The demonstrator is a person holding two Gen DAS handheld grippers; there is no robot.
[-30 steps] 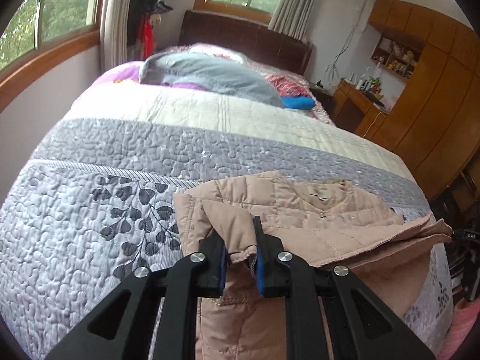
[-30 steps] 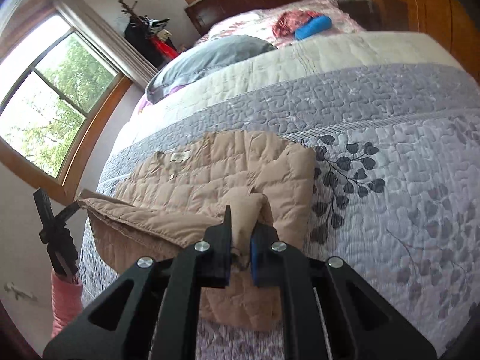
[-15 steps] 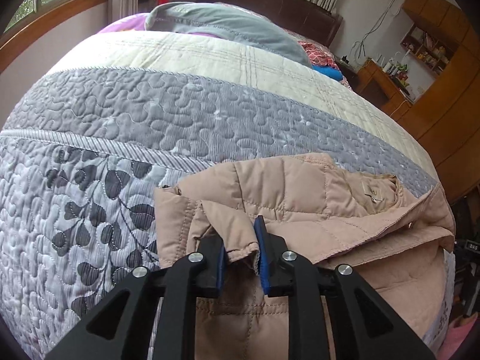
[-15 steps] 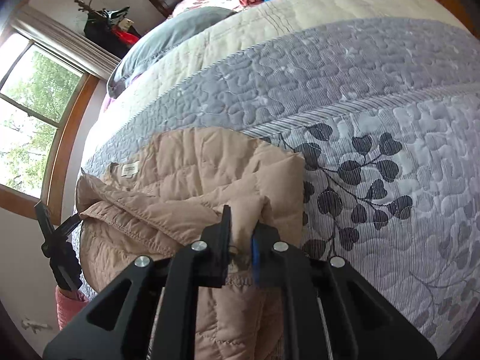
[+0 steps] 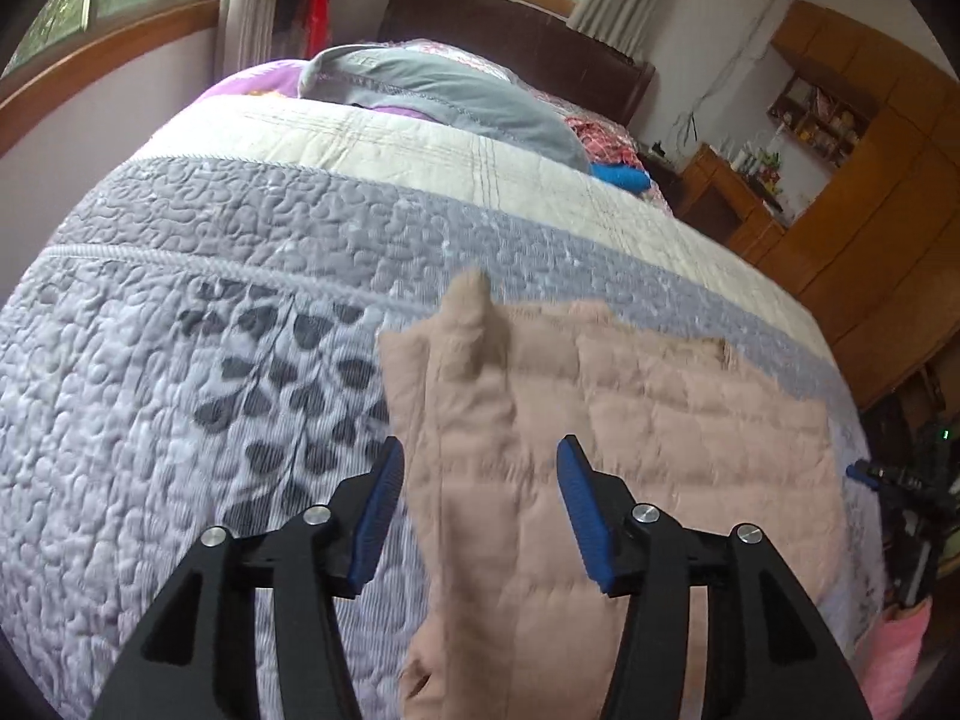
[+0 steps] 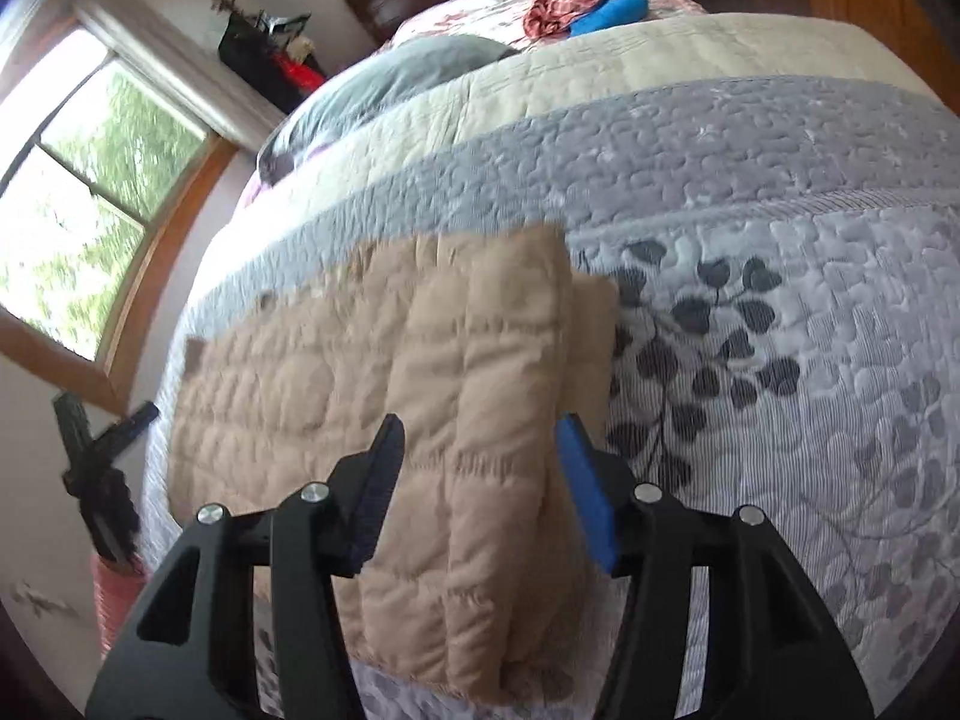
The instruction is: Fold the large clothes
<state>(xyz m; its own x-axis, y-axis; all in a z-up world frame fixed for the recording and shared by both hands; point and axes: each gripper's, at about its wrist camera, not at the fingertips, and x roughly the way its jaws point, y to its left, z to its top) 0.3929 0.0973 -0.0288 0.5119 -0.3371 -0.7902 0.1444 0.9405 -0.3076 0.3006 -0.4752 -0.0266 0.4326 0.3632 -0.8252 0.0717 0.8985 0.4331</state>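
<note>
A tan quilted jacket (image 5: 630, 450) lies folded flat on the grey patterned bedspread (image 5: 180, 372). My left gripper (image 5: 480, 468) hovers over the jacket's left edge with its jaws opening; the fabric lies below and between the blue pads without being pressed. In the right wrist view the same jacket (image 6: 372, 396) spreads to the left, and my right gripper (image 6: 480, 450) stands over its right edge, jaws also opening, nothing pinched. The other gripper (image 6: 96, 438) shows at the far left of that view.
A grey pillow (image 5: 444, 96) and a blue item (image 5: 624, 177) lie near the dark headboard. Wooden cabinets (image 5: 888, 228) stand to the right of the bed, and a window (image 6: 78, 192) is on the wall beyond the bed's other side. A pink basket (image 6: 114, 600) sits on the floor.
Both grippers let go of the jacket's edge and spread their jaws. The raised flap dropped, so the jacket now lies folded flat. Both hands sank toward the bed.
</note>
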